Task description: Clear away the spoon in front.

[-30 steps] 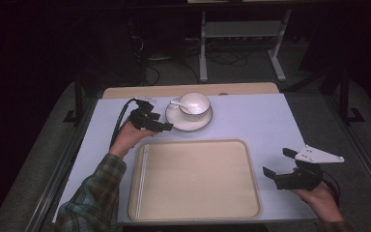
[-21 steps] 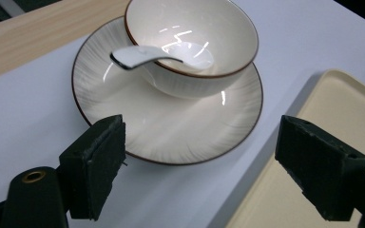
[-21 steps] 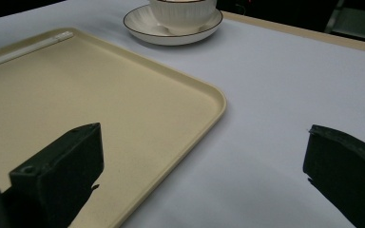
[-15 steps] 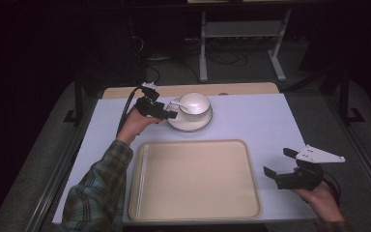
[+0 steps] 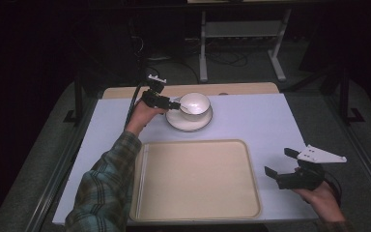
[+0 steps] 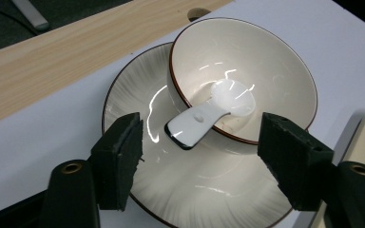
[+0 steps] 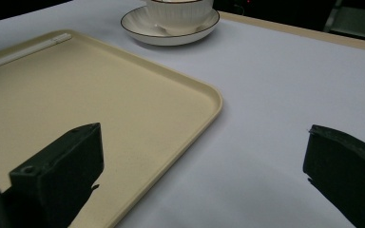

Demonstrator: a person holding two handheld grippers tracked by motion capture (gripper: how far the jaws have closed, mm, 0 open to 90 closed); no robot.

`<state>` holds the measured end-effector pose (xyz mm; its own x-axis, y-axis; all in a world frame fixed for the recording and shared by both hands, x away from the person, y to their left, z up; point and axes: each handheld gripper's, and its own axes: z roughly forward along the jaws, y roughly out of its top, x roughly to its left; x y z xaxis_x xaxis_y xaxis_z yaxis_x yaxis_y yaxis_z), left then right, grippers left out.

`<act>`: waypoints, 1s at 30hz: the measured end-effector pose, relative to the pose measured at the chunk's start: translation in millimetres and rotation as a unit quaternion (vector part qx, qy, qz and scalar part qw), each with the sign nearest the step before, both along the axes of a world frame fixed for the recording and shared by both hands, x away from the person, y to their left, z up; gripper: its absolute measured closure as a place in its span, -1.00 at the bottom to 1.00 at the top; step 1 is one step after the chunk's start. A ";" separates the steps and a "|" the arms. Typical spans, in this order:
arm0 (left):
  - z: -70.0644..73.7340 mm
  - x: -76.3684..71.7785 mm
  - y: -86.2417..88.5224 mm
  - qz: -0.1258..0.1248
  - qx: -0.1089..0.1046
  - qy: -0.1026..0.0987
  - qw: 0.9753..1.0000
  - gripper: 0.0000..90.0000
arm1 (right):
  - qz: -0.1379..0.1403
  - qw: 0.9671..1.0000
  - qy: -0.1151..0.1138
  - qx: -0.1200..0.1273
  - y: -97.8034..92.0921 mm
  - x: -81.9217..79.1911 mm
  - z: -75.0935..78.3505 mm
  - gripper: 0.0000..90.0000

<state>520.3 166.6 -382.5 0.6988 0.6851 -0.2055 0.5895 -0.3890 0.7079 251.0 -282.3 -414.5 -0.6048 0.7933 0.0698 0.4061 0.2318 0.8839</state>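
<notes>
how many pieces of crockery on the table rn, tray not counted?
3, all stacked at the far side: a saucer, a bowl on it, and a spoon lying in the bowl, handle over the rim. Nothing seems hidden.

One bowl (image 5: 194,103), one saucer (image 5: 189,121), one spoon (image 6: 212,110), one tray (image 5: 196,180), two grippers, left (image 5: 174,105) and right (image 5: 281,163), were counted.
</notes>
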 end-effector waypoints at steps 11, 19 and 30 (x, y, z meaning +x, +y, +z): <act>-15.5 13.8 6.7 0.001 -0.047 0.036 0.998 0.07 | 0.001 1.000 0.000 -0.001 -0.1 0.4 -0.5 -1.00; -16.5 14.5 6.3 -0.008 -0.055 0.037 0.998 0.33 | 0.002 1.000 0.001 0.000 -0.2 0.2 -0.6 -1.00; -15.9 14.0 6.1 -0.016 -0.061 0.040 0.997 0.50 | 0.003 1.000 0.000 -0.001 -0.1 0.4 -0.6 -1.00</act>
<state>534.3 172.7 -398.4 0.6980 0.6291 -0.3420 0.6349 -0.3228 0.7019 251.4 -282.5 -415.0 -0.6088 0.7903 0.0691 0.4054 0.2351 0.8834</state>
